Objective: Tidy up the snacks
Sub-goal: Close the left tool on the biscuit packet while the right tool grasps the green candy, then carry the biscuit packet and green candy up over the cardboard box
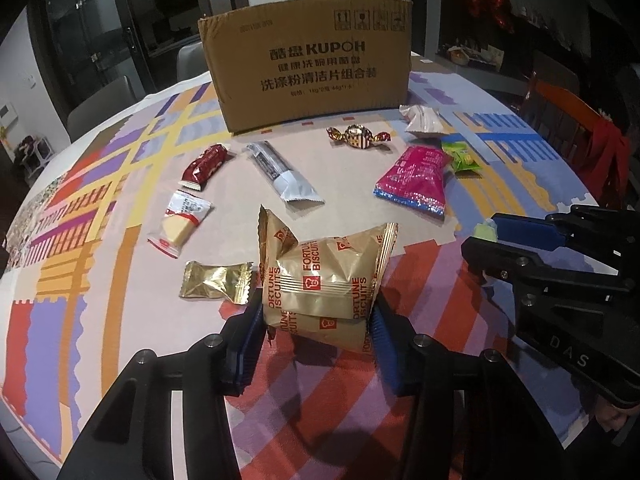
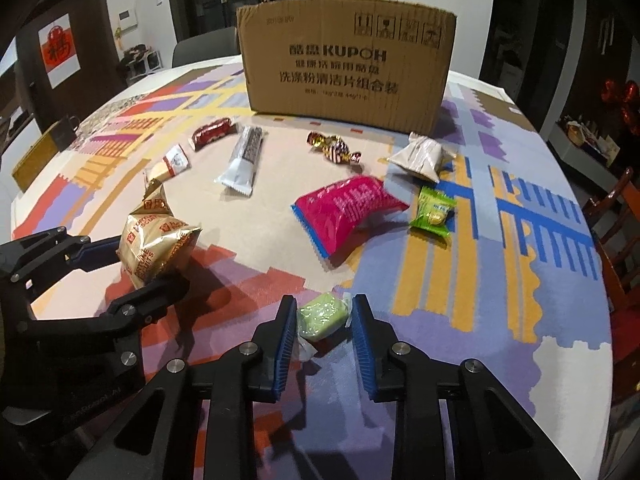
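Note:
My left gripper (image 1: 318, 312) is shut on a gold Fortune Biscuits pack (image 1: 324, 276), held above the table; it also shows in the right wrist view (image 2: 156, 240). My right gripper (image 2: 324, 316) is shut on a small pale green cake in clear wrap (image 2: 322, 316); its tip shows in the left wrist view (image 1: 486, 232). A brown cardboard box (image 1: 308, 60) (image 2: 344, 64) stands at the back. Loose snacks lie before it: a red pack (image 1: 204, 166), a grey bar (image 1: 280, 170), a striped candy (image 1: 358, 136), and a pink bag (image 1: 416, 178) (image 2: 348, 212).
A cheese-like wafer pack (image 1: 180, 224), a small gold pack (image 1: 216, 282), a white pack (image 1: 422, 120) and a green pack (image 2: 434, 210) also lie on the round table with the patterned cloth (image 2: 500, 280). Chairs stand around the table's edge.

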### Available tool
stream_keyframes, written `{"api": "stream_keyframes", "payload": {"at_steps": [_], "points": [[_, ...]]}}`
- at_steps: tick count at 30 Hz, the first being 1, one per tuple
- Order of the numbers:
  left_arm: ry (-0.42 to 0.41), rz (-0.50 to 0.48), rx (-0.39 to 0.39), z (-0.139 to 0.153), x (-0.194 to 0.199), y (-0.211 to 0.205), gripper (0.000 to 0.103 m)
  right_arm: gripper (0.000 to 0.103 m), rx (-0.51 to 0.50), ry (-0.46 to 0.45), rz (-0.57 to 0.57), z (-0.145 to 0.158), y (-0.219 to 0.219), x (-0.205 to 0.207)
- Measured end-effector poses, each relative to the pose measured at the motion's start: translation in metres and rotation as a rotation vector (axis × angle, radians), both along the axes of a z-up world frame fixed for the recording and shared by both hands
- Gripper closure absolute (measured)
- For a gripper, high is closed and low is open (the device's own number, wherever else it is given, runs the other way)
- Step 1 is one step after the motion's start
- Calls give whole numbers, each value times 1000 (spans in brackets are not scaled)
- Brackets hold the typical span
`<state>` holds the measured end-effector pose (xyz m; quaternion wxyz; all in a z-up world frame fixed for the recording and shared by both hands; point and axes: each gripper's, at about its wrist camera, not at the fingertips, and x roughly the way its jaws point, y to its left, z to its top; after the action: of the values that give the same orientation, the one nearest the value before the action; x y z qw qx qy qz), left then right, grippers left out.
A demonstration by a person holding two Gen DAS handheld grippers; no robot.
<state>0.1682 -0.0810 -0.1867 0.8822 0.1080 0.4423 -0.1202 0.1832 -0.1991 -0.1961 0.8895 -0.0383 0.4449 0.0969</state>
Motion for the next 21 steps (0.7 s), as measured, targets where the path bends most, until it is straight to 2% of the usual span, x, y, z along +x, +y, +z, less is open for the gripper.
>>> {"api": "stream_keyframes", "payload": {"at_steps": [21], "points": [[-96,50,-20,70,9,7,55,73,23,-114,-42,62,-7,3]]}}
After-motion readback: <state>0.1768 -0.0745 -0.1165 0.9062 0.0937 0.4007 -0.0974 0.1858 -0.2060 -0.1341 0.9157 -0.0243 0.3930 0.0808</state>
